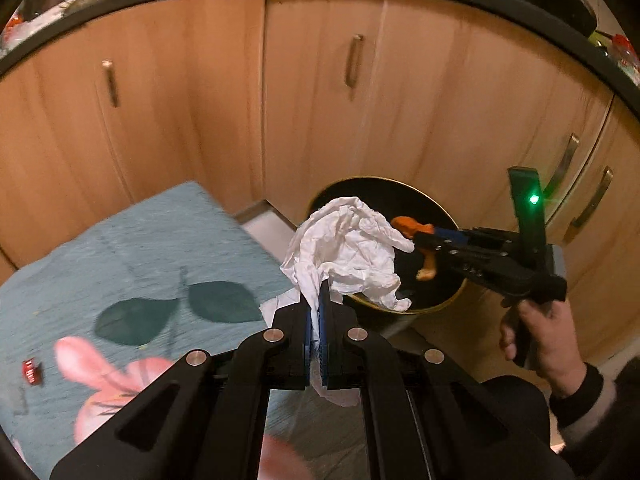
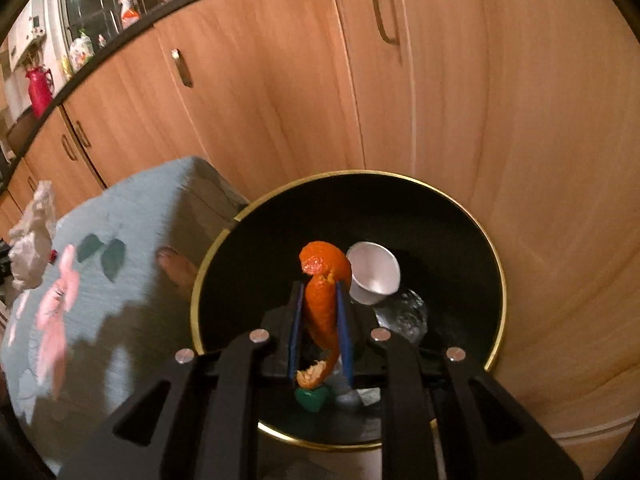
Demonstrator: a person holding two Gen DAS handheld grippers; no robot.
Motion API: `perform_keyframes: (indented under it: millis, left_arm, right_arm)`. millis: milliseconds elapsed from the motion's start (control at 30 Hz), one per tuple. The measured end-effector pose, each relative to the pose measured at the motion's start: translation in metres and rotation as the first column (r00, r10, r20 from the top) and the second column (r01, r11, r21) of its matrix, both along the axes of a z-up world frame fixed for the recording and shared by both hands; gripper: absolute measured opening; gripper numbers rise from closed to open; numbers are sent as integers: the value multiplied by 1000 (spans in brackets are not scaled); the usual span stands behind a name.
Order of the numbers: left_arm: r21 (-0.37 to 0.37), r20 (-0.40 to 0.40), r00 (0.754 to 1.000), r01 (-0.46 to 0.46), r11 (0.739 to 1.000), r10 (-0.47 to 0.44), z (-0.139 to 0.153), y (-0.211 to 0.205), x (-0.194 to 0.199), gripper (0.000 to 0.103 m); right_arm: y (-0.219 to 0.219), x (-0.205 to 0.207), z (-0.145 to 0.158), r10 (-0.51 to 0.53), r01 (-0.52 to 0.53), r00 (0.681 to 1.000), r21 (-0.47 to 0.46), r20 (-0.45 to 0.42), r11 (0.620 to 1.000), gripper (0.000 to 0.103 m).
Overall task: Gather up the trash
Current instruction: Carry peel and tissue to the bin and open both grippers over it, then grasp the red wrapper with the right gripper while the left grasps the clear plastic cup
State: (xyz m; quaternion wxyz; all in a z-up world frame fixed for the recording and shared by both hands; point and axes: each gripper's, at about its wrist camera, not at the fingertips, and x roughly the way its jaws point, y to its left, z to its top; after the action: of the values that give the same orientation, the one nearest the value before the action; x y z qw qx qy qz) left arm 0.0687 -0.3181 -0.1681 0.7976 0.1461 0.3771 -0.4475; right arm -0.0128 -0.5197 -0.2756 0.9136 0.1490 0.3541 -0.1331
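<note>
Holding the crumpled tissue (image 1: 352, 248) in your left gripper (image 1: 319, 300), you carry something light and limp; the jaws are nearly closed on its lower fold, just short of the black bin (image 1: 436, 204), beside the desk (image 1: 120, 248). Your right gripper (image 2: 320, 300) has narrow jaws pinching the soft orange peel (image 2: 324, 284) mid-strip, right over the bin, where a white cup (image 2: 374, 274) lies.
</note>
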Motion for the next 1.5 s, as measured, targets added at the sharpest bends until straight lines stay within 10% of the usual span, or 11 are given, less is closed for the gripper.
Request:
perform_keyframes:
  millis: [67,133,667,867,1033,1300,1400,1500]
  left_arm:
    - [4,-3,1000,14,1000,-14,-3,-9,0,3]
    - [7,-1,1000,23,1000,-23,-4,-17,-2,3]
    - [100,-31,993,116,988,-113,-39,-101,6,7]
    - [81,-51,993,111,991,-107,-51,-111,16,71]
    - [23,-9,995,96,995,-96,-30,-93,23,75]
    - [-133,-30,987,-158,978,156,7,52,56,75]
    - [-124,11,946,-320,939,324,7,142,66,75]
    - [-72,40,855,-514,855,517,-5,237,80,75]
  right_arm:
    - [-8,-4,-2,-35,35,999,-8,1,999,56]
    - [-9,-10,1,-54,54,998,-22,20,998,69]
    - [-3,-70,25,-158,151,977,56,144,987,78]
    - [-4,-74,26,-160,154,976,50,146,987,77]
    - [9,-68,35,-130,126,979,34,154,991,77]
    - [110,2,80,216,-214,962,-29,166,976,78]
    - [189,59,89,428,-424,895,-61,124,904,78]
    - [270,117,88,607,-603,791,-77,70,794,75]
